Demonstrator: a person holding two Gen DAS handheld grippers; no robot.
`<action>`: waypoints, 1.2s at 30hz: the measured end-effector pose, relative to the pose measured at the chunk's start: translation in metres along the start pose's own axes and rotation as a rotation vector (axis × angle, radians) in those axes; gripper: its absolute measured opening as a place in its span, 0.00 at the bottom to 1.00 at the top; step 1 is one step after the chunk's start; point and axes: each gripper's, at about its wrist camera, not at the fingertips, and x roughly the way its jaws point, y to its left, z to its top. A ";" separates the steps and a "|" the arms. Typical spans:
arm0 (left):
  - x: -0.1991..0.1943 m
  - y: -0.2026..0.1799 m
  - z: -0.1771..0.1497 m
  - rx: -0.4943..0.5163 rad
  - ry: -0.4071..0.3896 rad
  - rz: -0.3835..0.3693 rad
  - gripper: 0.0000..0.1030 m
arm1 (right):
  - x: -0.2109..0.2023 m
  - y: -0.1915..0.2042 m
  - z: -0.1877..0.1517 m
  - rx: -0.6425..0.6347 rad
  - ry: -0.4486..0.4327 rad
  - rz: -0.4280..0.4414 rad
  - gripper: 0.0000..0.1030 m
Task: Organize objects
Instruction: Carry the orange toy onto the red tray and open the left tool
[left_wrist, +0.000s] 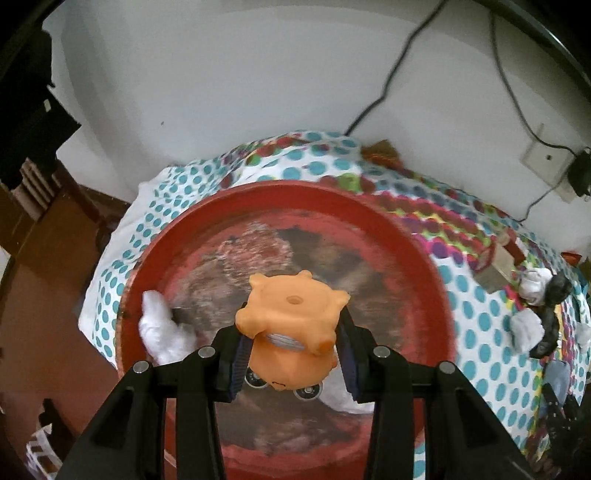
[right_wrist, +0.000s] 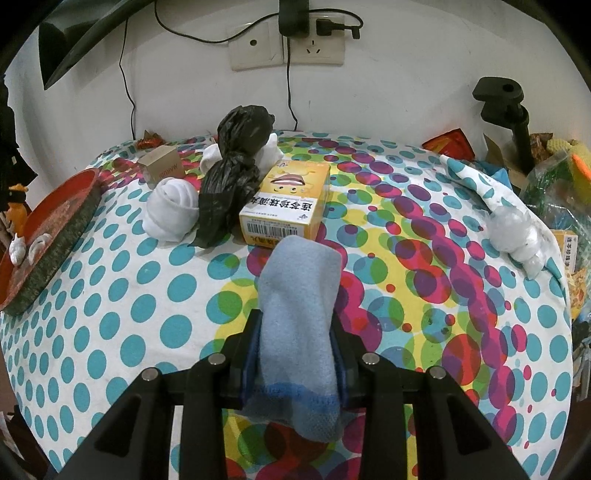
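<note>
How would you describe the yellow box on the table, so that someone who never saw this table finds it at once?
Start at the wall sockets and come down to the dotted tablecloth. Near the cloth's middle lies the yellow box, just right of a knotted black plastic bag. It alone is bright yellow, with a cartoon face and a barcode.

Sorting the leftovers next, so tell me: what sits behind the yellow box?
Behind the yellow box lie a knotted black plastic bag and a white cloth bundle, mostly hidden by the bag and the box. Anything lower behind the box is covered.
</note>
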 end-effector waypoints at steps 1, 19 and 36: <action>0.004 0.006 0.000 -0.006 0.005 0.006 0.38 | 0.000 0.000 0.000 -0.001 0.000 -0.001 0.33; 0.042 0.045 -0.001 -0.061 0.044 0.037 0.41 | 0.000 0.000 0.000 -0.006 0.001 -0.006 0.33; 0.038 0.052 0.002 -0.050 -0.015 0.024 0.63 | 0.001 -0.001 0.000 -0.014 0.001 -0.015 0.33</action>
